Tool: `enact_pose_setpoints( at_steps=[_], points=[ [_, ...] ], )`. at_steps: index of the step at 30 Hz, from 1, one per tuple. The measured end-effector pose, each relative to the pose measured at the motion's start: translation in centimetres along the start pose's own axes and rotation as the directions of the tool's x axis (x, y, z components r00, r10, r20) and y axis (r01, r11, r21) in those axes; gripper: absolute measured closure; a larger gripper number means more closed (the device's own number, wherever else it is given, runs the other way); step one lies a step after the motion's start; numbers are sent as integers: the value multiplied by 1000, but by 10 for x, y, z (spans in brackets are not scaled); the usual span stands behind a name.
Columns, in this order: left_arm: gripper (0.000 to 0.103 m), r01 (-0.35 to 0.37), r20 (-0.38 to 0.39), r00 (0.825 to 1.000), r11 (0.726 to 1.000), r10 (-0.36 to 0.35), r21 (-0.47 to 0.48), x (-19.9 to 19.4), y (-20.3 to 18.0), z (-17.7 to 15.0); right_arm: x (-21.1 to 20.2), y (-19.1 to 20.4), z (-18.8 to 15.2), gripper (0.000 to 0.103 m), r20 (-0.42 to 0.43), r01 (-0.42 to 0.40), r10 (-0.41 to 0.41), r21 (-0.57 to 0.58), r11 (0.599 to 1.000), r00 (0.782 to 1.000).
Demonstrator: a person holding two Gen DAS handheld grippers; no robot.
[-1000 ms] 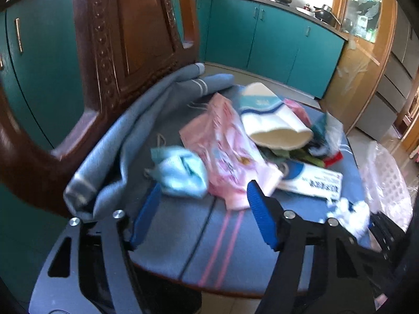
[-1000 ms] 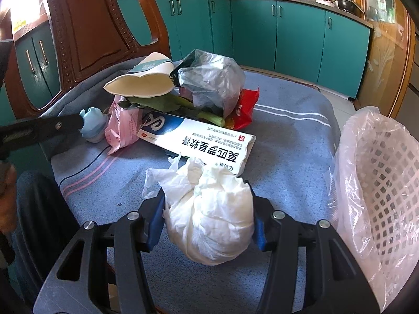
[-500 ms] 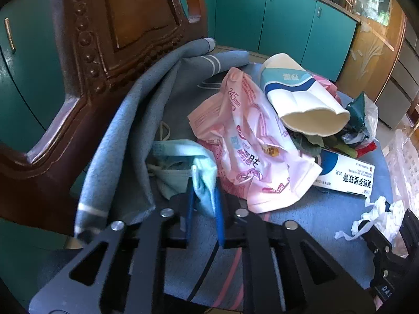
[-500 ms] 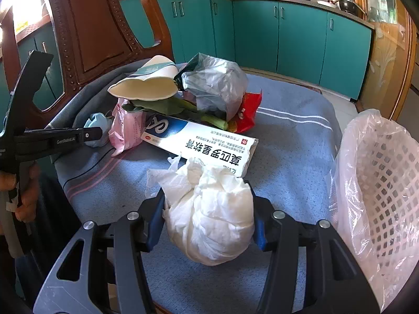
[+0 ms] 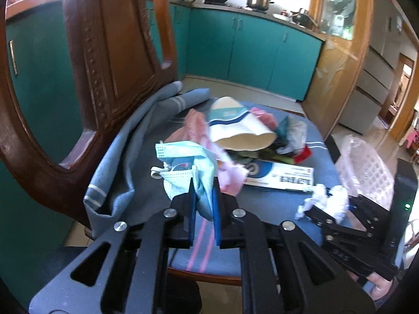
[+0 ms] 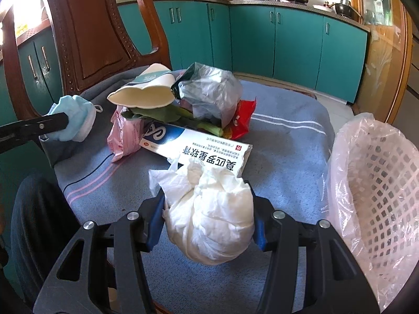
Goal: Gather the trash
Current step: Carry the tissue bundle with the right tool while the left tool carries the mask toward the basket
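Note:
My left gripper (image 5: 203, 201) is shut on a crumpled light-blue face mask (image 5: 183, 164) and holds it lifted above the chair seat; the same face mask (image 6: 74, 120) shows at the left of the right wrist view. My right gripper (image 6: 207, 209) is shut on a white wad of tissue (image 6: 209, 209), just above the blue cloth (image 6: 275, 157). On the seat lie a pink plastic wrapper (image 6: 123, 138), a crushed paper cup (image 6: 144, 91), a long white-and-blue box (image 6: 199, 149), a grey plastic bag (image 6: 212, 94), green stalks and a red wrapper (image 6: 243, 120).
A white lattice basket lined with a clear bag (image 6: 374, 191) stands at the right of the chair. The carved wooden chair back (image 6: 99, 34) rises at the left. Teal kitchen cabinets (image 6: 288, 49) run behind, with pots on the counter.
My left gripper closed on the face mask and lifted it off the seat, toward me. The right gripper kept still with the tissue wad in it.

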State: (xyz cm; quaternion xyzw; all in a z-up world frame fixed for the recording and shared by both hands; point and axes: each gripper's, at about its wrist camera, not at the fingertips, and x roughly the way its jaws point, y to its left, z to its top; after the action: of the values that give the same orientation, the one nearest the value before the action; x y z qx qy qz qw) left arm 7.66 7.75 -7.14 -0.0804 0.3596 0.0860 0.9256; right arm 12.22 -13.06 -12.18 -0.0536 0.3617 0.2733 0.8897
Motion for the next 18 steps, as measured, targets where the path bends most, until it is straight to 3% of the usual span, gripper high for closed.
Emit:
enact_pose_setpoints(
  at_steps=[18],
  points=[
    [90, 9, -23, 1000, 998, -7, 67, -1, -25, -14, -4, -1, 1, 49, 12, 7, -8, 2, 1000, 1000]
  ],
)
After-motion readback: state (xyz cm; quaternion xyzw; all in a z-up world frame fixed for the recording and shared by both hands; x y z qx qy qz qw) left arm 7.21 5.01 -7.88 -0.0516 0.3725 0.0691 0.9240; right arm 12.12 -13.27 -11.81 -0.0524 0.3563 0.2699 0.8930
